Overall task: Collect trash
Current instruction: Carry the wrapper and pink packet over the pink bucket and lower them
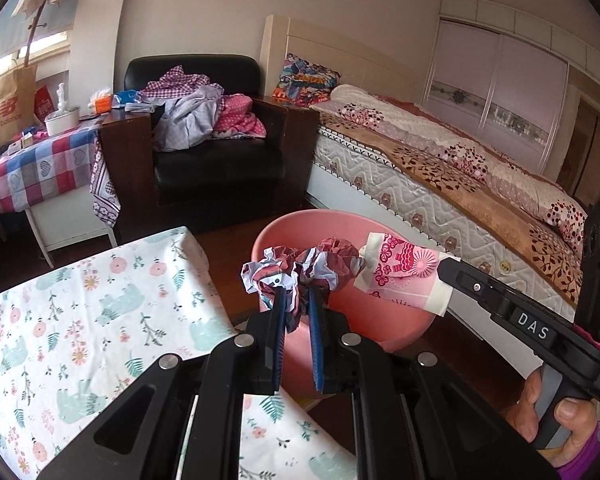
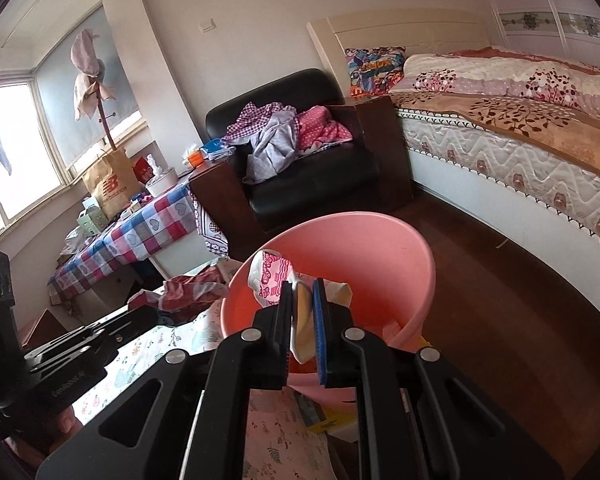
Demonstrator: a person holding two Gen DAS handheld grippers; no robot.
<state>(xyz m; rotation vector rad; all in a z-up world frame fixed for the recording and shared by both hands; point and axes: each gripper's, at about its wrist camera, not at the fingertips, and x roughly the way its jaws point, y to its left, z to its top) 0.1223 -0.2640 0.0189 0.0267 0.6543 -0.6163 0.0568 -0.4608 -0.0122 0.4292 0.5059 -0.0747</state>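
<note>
Though half-hidden, wrapper (image 2: pixel 300 312) behind claw (image 2: pixel 302 292).

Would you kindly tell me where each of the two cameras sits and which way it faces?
Left wrist: on the left gripper, looking along its fingers at the pink bin; it is shut on crumpled paper. The right gripper with its pink wrapper and a hand show at right.
Right wrist: on the right gripper, facing the bin; the left gripper shows at left.
Shared: bin, armchair, bed, floral tablecloth.
</note>
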